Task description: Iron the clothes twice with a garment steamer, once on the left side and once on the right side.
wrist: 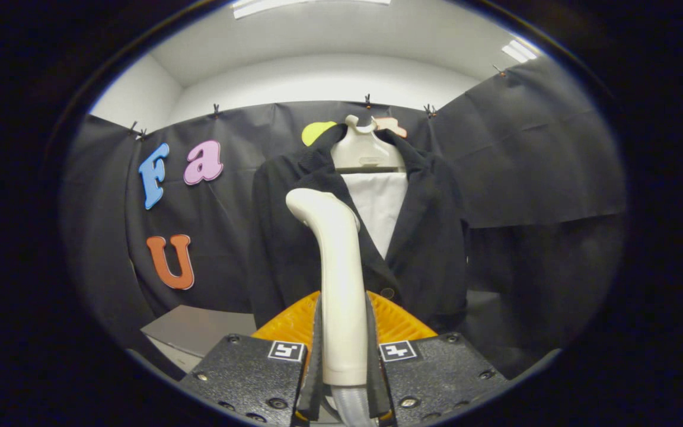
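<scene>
With the gripper [342, 347] clamped on the steamer [337, 267] handle, keep its head upright, close to the jacket [424, 237] hanging at twelve o'clock ahead, and stroke slowly down one side.

Black cloth [525, 154], clipped along its top edge, drapes the booth beneath white walls [329, 77] and bright ceiling lights [516, 50].

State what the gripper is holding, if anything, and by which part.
The gripper is shut on the garment steamer, both fingers pressing the lower part of its upright handle, just above the hose; its head rises in front of the dark jacket.
</scene>
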### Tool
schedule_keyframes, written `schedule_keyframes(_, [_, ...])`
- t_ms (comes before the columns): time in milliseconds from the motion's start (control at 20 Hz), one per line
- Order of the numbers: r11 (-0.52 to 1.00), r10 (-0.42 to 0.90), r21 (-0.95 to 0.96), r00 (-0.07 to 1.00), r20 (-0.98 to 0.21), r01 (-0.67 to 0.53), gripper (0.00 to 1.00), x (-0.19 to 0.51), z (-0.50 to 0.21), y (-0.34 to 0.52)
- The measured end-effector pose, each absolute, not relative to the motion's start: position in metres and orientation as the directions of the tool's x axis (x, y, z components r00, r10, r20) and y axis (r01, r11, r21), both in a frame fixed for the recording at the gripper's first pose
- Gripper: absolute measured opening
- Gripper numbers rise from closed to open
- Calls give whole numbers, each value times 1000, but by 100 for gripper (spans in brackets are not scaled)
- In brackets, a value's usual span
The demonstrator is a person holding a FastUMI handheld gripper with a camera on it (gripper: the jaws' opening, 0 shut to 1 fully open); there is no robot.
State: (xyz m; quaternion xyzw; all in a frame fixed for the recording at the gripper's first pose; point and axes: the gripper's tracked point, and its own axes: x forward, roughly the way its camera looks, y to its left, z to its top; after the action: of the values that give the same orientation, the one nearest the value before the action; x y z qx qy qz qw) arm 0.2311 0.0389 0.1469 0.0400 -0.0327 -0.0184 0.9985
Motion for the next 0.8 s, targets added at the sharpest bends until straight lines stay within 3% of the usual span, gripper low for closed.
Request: schedule_keyframes(800, [995,-90,43,995,-36,91,33,221,72,32])
